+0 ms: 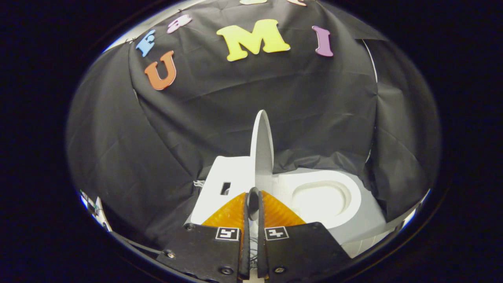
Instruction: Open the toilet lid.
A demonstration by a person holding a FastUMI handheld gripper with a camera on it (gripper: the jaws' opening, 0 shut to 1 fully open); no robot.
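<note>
In the gripper view, the gripper (252,200) points forward at a small white toilet (298,196) that stands in front of the black cloth wall (188,118). The two fingers (275,212) are brought close together, with only a narrow slit between them. In this slit sits the lower edge of the toilet lid (262,145), seen as a dark rounded rim just at the fingertips. Both fingers seem to press on this edge, one from the left and one from the right, so the gripper is pinching the lid.

The lid stands upright, raised fully from the bowl, and it is seen edge-on, so it looks like a thin white blade that rises straight up beyond the fingertips, in front of the cloth.

To the right of the lid lies the toilet seat (326,196) with its oval opening, flat and uncovered. To the left of the lid is the white tank block (224,188), which has a small dark rectangular hole on its near face. The toilet rests on a pale grey base (365,226) that goes out to the right and near side, where the black cloth hangs down over its far edge.

At the far left, low down, some thin cables (129,241) run under the cloth.
</note>
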